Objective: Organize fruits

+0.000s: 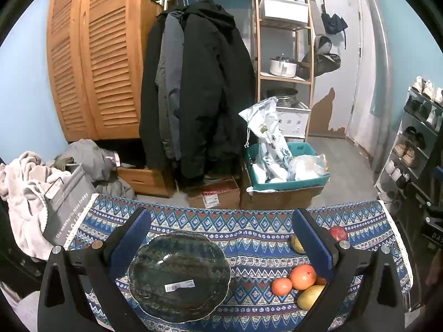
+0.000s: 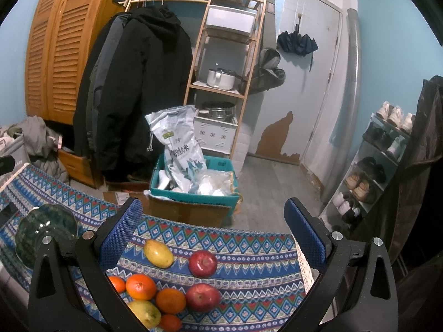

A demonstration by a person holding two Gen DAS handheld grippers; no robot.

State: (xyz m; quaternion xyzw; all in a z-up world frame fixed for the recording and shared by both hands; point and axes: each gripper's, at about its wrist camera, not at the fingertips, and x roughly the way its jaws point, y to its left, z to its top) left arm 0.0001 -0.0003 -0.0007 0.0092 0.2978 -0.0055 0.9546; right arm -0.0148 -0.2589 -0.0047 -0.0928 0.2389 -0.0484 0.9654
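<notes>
With both grippers, left [image 1: 218, 238] and right [image 2: 213, 229], wide open and empty, we risk nudging the fruit [image 2: 166, 290] near the worktop's right edge onto the floor, missing the plate [image 1: 180, 276].

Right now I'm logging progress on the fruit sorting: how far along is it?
Nothing looks done yet: the dark green plate holds no fruit, only a barcode sticker. Nothing is in hand either; the left claw and right claw both hover open. All fruit is left on the patterned tablecloth: two red apples, two yellow mangoes and several oranges.
</notes>
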